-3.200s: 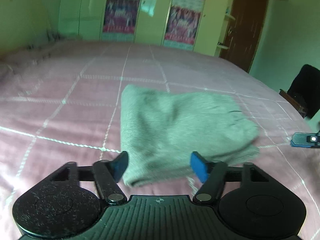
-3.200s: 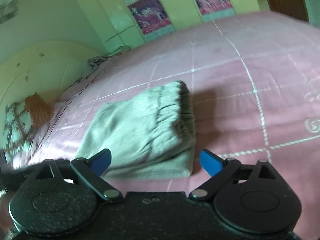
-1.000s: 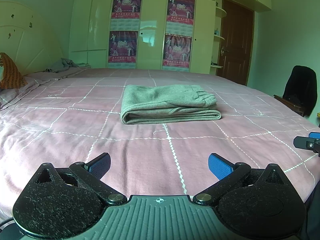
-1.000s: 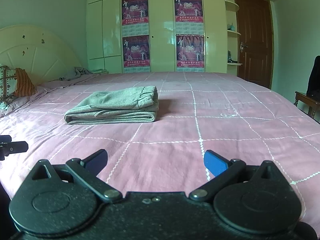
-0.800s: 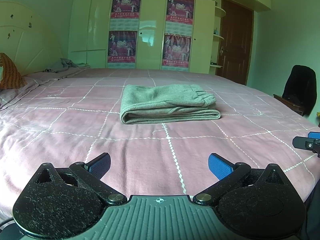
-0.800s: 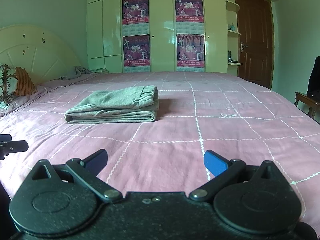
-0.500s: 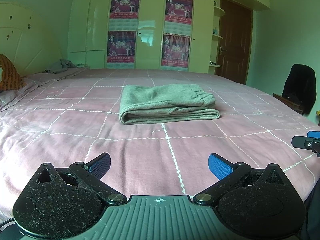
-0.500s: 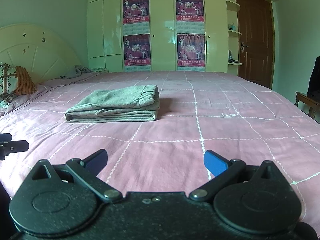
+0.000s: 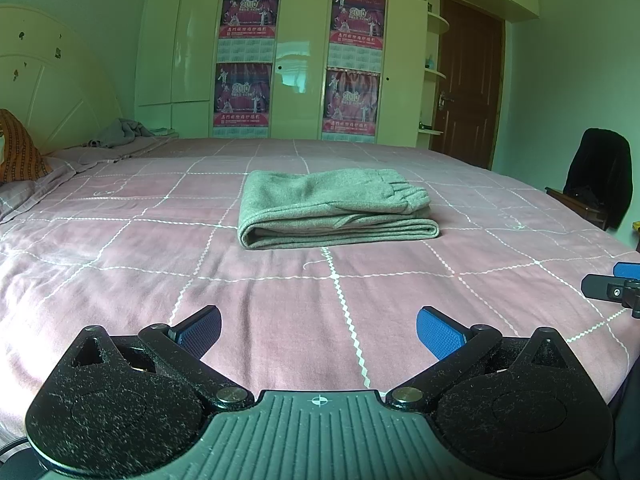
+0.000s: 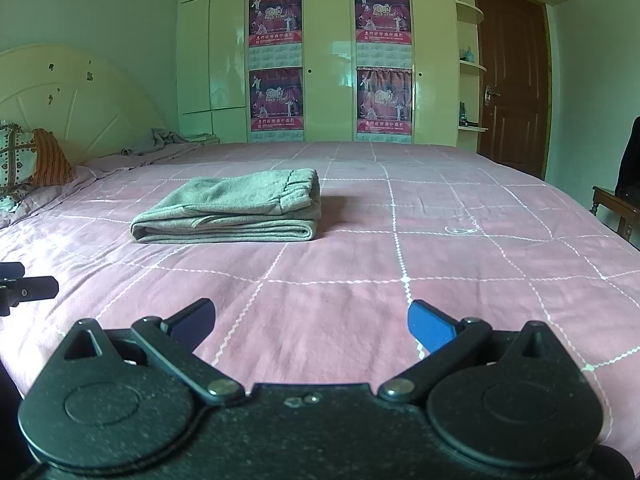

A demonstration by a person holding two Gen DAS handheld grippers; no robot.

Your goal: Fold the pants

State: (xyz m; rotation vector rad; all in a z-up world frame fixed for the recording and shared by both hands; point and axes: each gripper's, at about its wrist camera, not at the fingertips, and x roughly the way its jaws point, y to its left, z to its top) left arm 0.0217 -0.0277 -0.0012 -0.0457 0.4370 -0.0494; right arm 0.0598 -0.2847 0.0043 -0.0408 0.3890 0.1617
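The grey-green pants lie folded in a flat stack on the pink checked bedspread, waistband at the right end. They also show in the right wrist view. My left gripper is open and empty, low over the bed's near edge, well short of the pants. My right gripper is open and empty, also near the front edge, to the right of the left one. Each gripper's tip shows in the other's view: the right one and the left one.
A cream headboard and patterned pillows are at the left. Crumpled grey cloth lies at the far left corner. Wardrobe doors with posters stand behind. A wooden chair with dark clothing stands by the right side, near a brown door.
Over three seconds both grippers drew back from the folded pants to the bed's near edge and opened wider. In the last second almost nothing has moved.
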